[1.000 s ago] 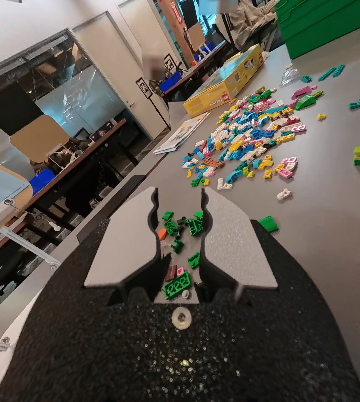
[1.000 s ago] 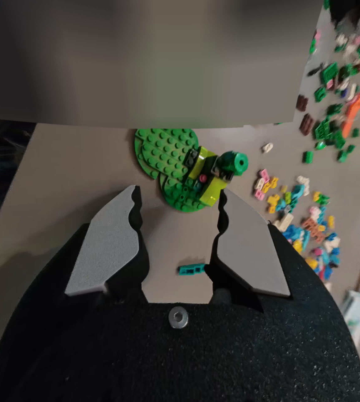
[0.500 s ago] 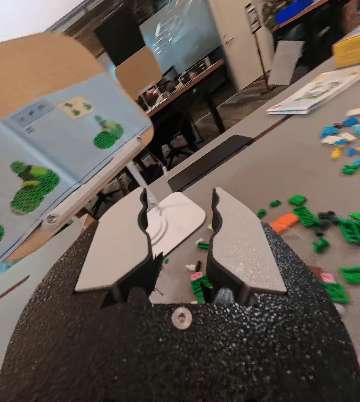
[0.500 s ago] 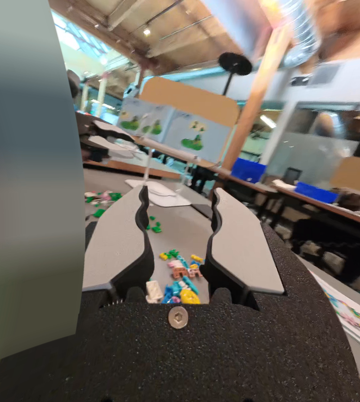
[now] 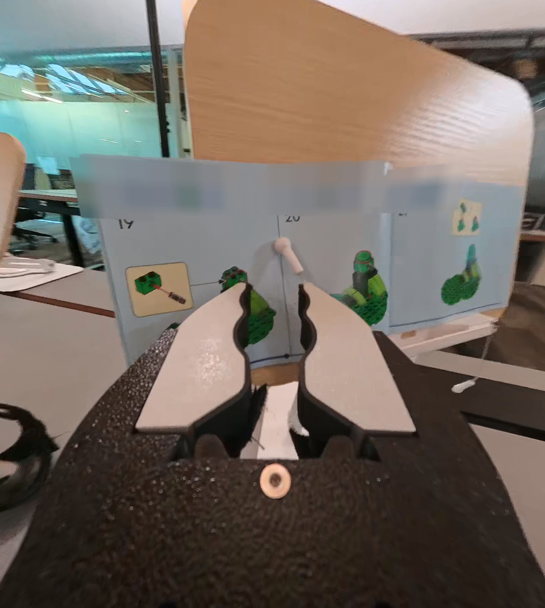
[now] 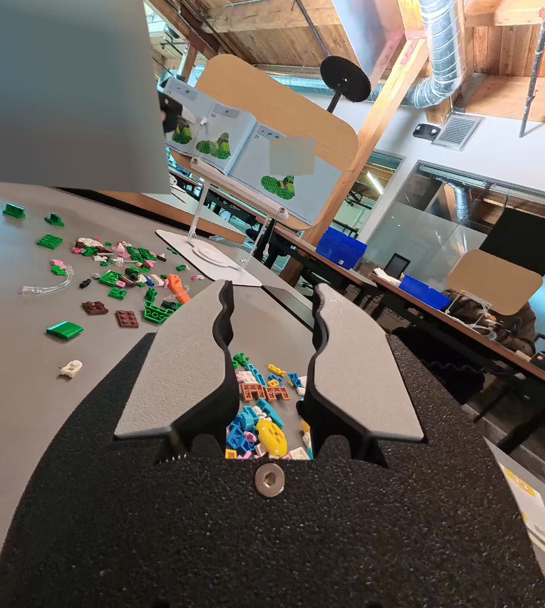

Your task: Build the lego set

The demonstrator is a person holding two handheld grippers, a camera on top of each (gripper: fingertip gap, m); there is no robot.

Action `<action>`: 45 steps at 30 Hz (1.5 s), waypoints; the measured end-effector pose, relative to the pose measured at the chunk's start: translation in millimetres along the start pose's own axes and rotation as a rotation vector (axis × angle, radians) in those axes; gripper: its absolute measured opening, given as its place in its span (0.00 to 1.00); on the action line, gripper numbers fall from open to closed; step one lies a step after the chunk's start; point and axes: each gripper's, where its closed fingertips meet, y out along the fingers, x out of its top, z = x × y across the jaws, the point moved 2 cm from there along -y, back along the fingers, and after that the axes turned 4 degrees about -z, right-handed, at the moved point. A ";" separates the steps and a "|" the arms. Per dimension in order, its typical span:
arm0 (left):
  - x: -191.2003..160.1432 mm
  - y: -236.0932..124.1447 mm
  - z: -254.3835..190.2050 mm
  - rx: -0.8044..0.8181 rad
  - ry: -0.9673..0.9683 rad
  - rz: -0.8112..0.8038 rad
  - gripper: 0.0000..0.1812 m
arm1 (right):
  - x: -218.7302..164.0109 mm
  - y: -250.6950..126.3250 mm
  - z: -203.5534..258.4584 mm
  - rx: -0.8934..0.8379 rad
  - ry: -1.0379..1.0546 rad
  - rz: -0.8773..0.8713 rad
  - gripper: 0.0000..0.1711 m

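My left gripper (image 5: 274,289) is open and empty, held up close in front of the open instruction booklet (image 5: 198,250) on its stand. My right gripper (image 6: 272,289) is open and empty, held above the grey table (image 6: 17,411). A heap of small coloured bricks (image 6: 264,404) lies below, between its fingers. Loose green, brown and pink bricks (image 6: 126,269) lie spread to the left, with an orange piece (image 6: 177,288) and a green slope piece (image 6: 63,329). The booklet (image 6: 231,138) also shows far off in the right wrist view. The green build is out of view.
The booklet stand has a wooden back board (image 5: 330,98) and a white base (image 6: 212,256). A black cable (image 5: 7,460) lies at the left. A clear curved piece (image 6: 47,286) and a white piece (image 6: 71,367) lie apart. Papers (image 6: 528,513) lie at the right edge; other tables stand beyond. Spacing between my two grippers at the tips: around 50 cm. The right tips stand about 15 cm off the green slope piece (image 6: 63,329).
My left gripper swung from the green bricks on the table up to face the booklet. My right gripper tilted up from the green build to look across the table. Both stayed open.
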 end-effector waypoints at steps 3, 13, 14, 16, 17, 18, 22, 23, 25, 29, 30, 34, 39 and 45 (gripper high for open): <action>1.7 5.7 -9.8 -0.054 0.005 0.025 0.16 | 0.7 0.1 2.9 0.012 -0.014 -0.001 0.26; -0.4 20.8 -16.5 -0.010 0.050 0.130 0.07 | -1.7 1.5 8.1 0.036 -0.032 0.019 0.25; -0.3 20.5 -14.5 0.008 0.048 0.129 0.04 | -2.0 1.8 9.2 0.040 -0.040 0.023 0.25; -0.6 20.0 -13.4 0.010 0.035 0.125 0.04 | -2.4 2.2 11.6 0.050 -0.055 0.026 0.24; -0.8 19.5 -12.6 0.013 0.032 0.123 0.04 | -2.5 2.4 12.5 0.053 -0.060 0.028 0.23; -1.0 19.0 -11.7 0.018 0.030 0.120 0.04 | -2.7 2.5 12.8 0.054 -0.063 0.030 0.23; -2.8 15.8 -7.9 0.044 -0.028 0.094 0.04 | -3.1 2.6 12.9 0.055 -0.061 0.033 0.22; -3.4 15.0 -6.7 0.046 -0.058 0.085 0.03 | -3.5 2.8 12.9 0.055 -0.060 0.035 0.22; -4.4 13.6 -4.9 0.043 -0.126 0.061 0.03 | -3.7 3.0 13.0 0.056 -0.063 0.036 0.22; -6.8 10.2 -0.5 0.051 -0.217 0.025 0.03 | -3.9 3.1 12.9 0.055 -0.062 0.037 0.22; -7.6 9.2 0.8 0.059 -0.232 0.018 0.03 | -3.9 3.3 12.7 0.055 -0.061 0.037 0.22; -11.2 4.3 5.3 0.088 -0.302 -0.019 0.04 | -4.0 3.3 12.5 0.055 -0.059 0.037 0.21; -15.1 0.1 9.2 0.102 -0.397 -0.043 0.04 | -4.0 3.4 12.4 0.055 -0.059 0.037 0.21; -18.1 -3.2 11.8 0.120 -0.427 -0.036 0.04 | -3.7 3.4 12.6 0.057 -0.058 0.035 0.20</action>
